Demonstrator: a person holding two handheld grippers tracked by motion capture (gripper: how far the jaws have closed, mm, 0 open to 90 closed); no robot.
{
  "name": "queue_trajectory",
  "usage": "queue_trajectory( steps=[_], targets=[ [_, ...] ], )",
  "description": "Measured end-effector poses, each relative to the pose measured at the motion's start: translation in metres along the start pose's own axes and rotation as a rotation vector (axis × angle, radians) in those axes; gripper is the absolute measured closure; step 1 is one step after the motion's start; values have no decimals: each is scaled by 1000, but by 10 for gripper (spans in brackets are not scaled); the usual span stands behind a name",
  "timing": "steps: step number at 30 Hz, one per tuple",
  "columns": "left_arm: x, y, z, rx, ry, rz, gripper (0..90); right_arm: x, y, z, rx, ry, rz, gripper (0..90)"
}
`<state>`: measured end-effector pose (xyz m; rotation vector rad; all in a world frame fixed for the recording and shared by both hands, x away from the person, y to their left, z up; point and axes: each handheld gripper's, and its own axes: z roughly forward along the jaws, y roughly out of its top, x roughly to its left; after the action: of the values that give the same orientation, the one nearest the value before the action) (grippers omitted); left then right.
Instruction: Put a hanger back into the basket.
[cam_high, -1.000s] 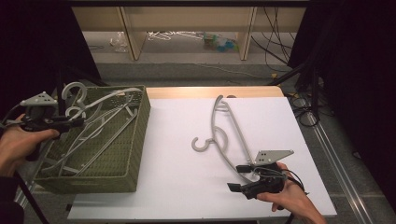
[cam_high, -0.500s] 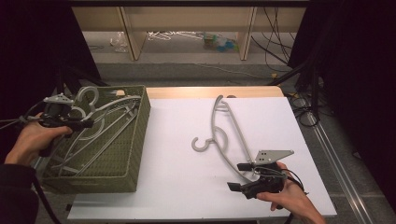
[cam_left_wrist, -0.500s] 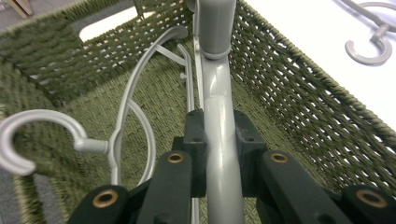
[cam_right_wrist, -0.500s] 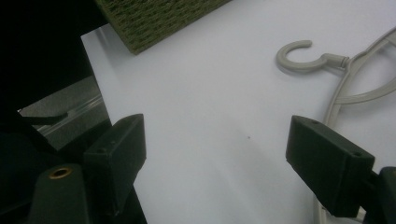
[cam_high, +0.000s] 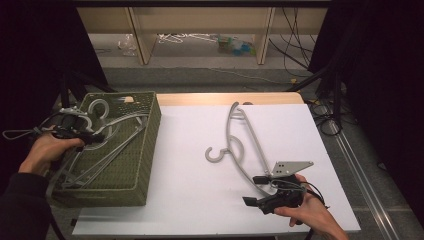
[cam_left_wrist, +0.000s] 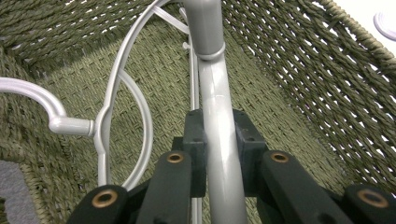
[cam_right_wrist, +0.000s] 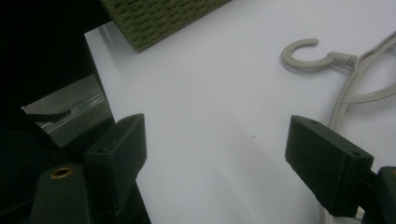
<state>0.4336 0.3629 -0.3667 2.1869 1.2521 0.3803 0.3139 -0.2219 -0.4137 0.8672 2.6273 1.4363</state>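
Note:
A green woven basket (cam_high: 145, 150) stands at the left of the white table (cam_high: 190, 165), with several grey hangers in it. My left gripper (cam_high: 92, 136) is over the basket, shut on the neck of a grey hanger (cam_left_wrist: 217, 93); the pads press it from both sides (cam_left_wrist: 218, 135). A second grey hanger (cam_high: 245, 145) lies flat on the table, its hook (cam_right_wrist: 301, 51) pointing left. My right gripper (cam_high: 254, 190) rests at that hanger's near end. Its jaws have just been opening and stand open with nothing between them (cam_right_wrist: 215, 144); the hanger's arm runs past the right jaw.
More hangers (cam_high: 112, 150) lie crossed in the basket (cam_left_wrist: 299, 70). Behind the table a wooden shelf (cam_high: 200, 20) stands over a floor with loose items. Cables (cam_high: 325, 115) hang off the table's right side. Bare white table lies between basket and hanger.
My left hand has moved right and down over the basket, carrying its hanger. The right hand has stayed in place.

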Motion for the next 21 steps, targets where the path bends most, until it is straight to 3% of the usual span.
queue_trajectory(
  steps=[4,6,8,13,19,21],
  targets=[
    [1,-1,1,-22,26,-20,768,1,0,0,5,0,4,219],
    [1,1,0,-25,3,-23,780,1,0,1,3,2,-3,220],
    [-2,8,-4,0,8,23,785,1,0,1,2,4,-4,220],
    [-2,20,-7,-49,29,47,786,0,0,1,9,5,4,220],
    [7,16,11,-9,45,79,786,1,0,1,9,9,-3,220],
    [11,12,16,5,39,62,785,1,0,1,6,9,-3,221]
  ],
)
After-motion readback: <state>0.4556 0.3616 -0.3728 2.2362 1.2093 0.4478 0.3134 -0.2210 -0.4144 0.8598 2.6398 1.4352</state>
